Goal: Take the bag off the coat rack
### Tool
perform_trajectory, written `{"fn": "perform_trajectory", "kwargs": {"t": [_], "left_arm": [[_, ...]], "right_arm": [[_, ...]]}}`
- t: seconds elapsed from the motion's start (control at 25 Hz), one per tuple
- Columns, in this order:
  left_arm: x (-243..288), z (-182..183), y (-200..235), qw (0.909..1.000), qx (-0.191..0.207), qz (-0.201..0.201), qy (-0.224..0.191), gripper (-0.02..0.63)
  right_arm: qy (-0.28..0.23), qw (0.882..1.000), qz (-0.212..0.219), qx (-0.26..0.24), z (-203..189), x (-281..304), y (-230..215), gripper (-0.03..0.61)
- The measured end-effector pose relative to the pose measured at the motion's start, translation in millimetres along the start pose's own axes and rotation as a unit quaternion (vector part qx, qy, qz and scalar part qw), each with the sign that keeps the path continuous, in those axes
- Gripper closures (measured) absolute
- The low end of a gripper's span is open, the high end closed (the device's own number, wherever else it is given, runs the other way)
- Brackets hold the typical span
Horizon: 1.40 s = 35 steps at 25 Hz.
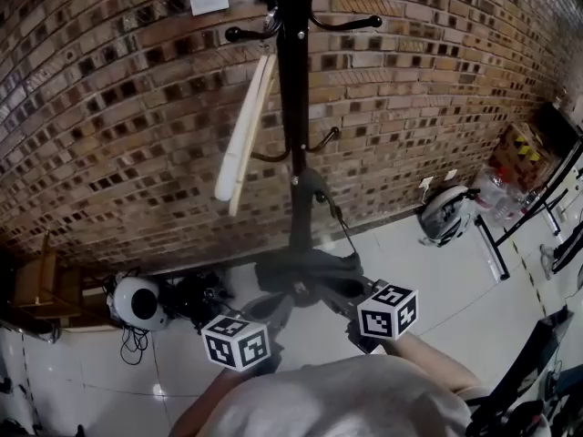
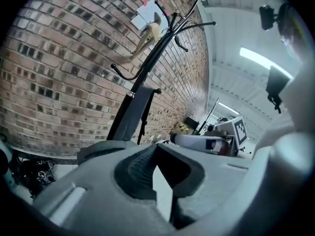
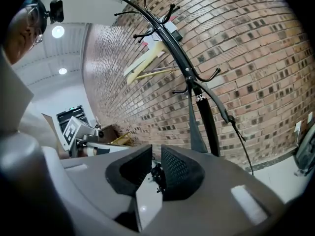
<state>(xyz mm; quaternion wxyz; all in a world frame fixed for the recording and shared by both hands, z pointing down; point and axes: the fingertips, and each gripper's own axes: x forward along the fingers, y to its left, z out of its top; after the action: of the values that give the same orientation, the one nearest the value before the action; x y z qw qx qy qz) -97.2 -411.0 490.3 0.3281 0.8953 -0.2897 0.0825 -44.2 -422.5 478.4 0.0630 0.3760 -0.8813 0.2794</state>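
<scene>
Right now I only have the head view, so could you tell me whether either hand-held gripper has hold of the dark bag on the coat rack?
Observer: Not the left one: the left hand-held gripper has its jaw tips together with nothing between them.
Operator: Thank you, and the right one?
Observer: The right hand-held gripper has its jaws slightly apart and empty; only floor shows through the gap.
Operator: Where is the strap from there?
Observer: In the right gripper view the grey strap hangs beside the coat rack pole, beyond the jaws and apart from them.
</scene>
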Motion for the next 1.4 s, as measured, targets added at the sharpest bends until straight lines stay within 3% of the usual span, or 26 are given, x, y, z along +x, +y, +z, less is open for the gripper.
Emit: {"fn": "perform_trajectory", "kwargs": {"t": [0.4,0.72,1.04,1.12,1.4], "left_arm": [[6,11,46,0.9996,-0.026,0.013,0.006,0.614],[3,-2,73,0.9978,-0.059,0.028,0.015,0.614],[-3,-13,84,0.9963,-0.070,0.044,0.023,0.614],[-4,-15,86,0.9961,-0.072,0.046,0.023,0.614],[-5,-20,83,0.9958,-0.071,0.050,0.028,0.614]], "right_arm": [[-0.025,0.994,-0.080,-0.074,68,59,-67,0.415],[0.001,0.990,-0.112,-0.089,63,106,-99,0.399],[0.001,0.990,-0.126,-0.069,55,119,-114,0.473],[0.004,0.990,-0.121,-0.072,54,121,-111,0.548],[0.003,0.990,-0.120,-0.072,53,119,-110,0.558]]}}
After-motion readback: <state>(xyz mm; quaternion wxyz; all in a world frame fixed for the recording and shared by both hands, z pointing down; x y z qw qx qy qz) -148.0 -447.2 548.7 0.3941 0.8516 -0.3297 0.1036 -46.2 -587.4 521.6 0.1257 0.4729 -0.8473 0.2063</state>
